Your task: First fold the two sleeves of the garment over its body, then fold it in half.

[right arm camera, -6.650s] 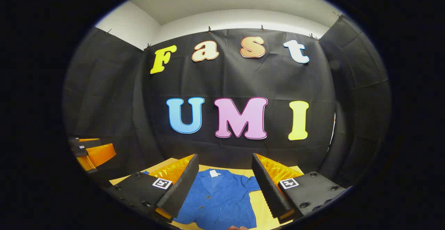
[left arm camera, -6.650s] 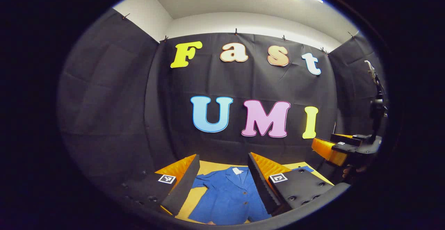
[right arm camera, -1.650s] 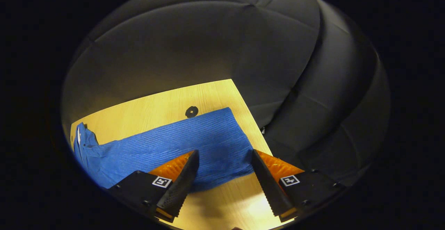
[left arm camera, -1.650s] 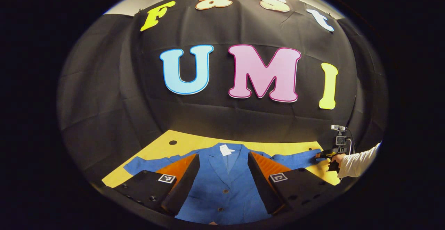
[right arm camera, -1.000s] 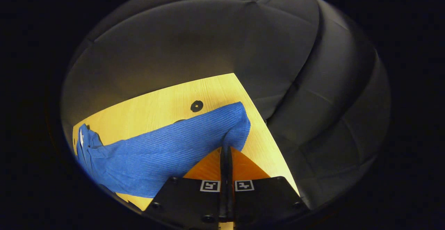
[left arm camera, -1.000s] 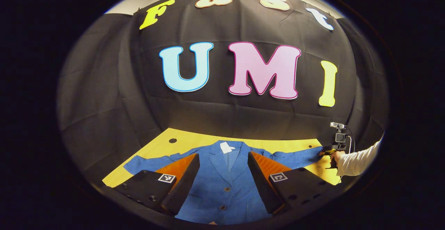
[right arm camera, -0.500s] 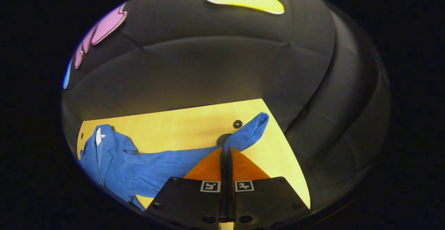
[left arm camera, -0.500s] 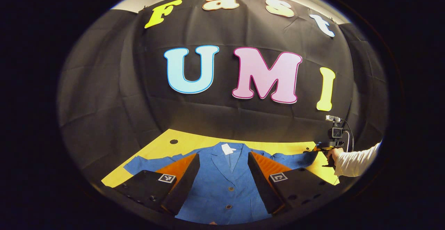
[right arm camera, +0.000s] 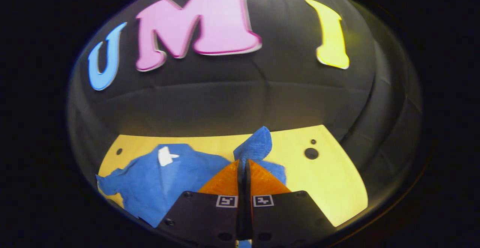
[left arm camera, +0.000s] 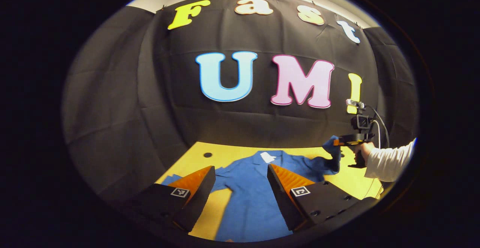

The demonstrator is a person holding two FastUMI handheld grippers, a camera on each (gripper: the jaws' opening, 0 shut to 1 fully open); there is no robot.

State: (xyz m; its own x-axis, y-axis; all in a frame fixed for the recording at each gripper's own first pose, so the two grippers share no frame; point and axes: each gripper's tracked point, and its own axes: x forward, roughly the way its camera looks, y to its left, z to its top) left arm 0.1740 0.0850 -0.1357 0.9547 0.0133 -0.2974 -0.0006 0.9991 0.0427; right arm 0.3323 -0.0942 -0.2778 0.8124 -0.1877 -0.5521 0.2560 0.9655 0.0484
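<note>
Blue garment [left arm camera: 255, 191] spread flat on yellow table [left arm camera: 348, 178], collar toward booth wall. Left gripper [left arm camera: 240, 193] above garment's body, fingers wide apart — gripping nothing. At garment's far right, right gripper [left arm camera: 339, 143] in hand [left arm camera: 360, 151], white sleeve [left arm camera: 390, 160] — garment's sleeve end [left arm camera: 333, 154] raised off table at its fingers.

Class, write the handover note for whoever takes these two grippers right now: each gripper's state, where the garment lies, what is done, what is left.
Right gripper: shut on the sleeve cuff, lifted off the table.
Left gripper: open, above the blue jacket, holding nothing.
Jacket lies face up; the other sleeve is spread flat.
Done: nothing folded yet.
Left: lay this sleeve over the body, fold the other, then fold in half.
</note>
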